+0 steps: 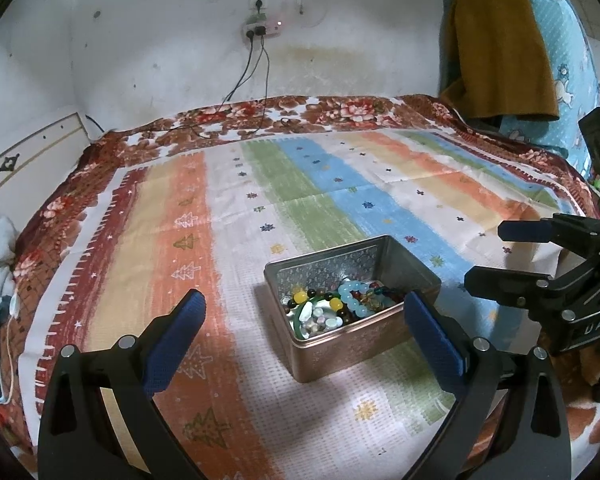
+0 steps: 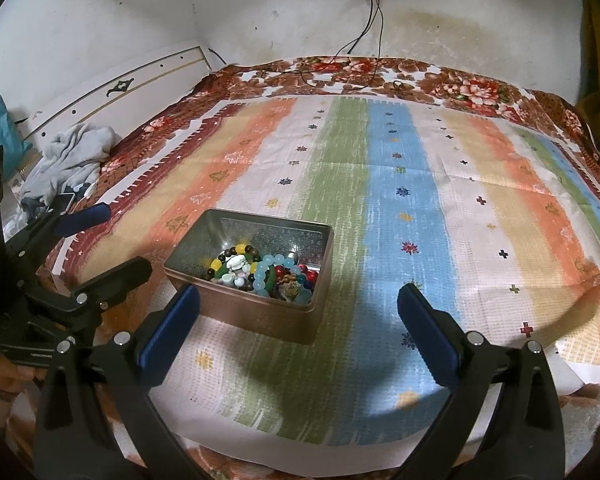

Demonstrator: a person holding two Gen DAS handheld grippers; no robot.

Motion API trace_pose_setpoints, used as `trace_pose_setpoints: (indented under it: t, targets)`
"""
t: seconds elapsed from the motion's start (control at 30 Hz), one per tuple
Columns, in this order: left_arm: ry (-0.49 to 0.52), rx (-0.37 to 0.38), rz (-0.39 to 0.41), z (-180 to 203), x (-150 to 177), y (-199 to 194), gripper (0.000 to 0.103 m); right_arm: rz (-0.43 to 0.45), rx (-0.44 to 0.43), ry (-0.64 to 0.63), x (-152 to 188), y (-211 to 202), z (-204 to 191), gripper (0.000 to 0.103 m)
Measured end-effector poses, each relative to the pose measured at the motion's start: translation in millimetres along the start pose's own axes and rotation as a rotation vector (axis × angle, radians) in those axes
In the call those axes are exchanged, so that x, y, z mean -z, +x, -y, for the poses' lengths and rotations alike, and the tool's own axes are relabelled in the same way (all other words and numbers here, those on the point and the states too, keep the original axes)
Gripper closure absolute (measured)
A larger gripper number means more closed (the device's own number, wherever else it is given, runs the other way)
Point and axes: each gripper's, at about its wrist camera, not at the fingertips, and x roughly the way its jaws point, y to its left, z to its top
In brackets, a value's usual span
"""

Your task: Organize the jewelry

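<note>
The tin (image 1: 352,304) sits lidless on the striped cloth (image 1: 228,208) of the bed, low and centre in both views, with the beads (image 2: 260,272) heaped in one end. Both the left gripper (image 1: 304,332) and the right gripper (image 2: 298,320) are held wide apart, nothing gripped. Whether that's a sorted pile or one waiting to be laid out can't be told, so any grab is best made on one strand only.

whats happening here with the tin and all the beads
A person holds a two-finger gripper in each hand over a bed spread with a striped cloth. The left gripper and right gripper are both open and hold nothing. Between them stands an open metal tin, with the beaded jewelry piled inside it. No jewelry shows on the cloth.
</note>
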Motion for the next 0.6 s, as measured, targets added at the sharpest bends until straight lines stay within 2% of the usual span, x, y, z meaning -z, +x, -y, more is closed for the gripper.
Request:
trace_pose_setpoints:
  t: [0.6]
  targets:
    - [-0.043, -0.016, -0.005, -4.8, -2.3, 1.1, 0.006, -0.001, 0.001, -0.004, 0.1, 1.1, -1.0, 0.005]
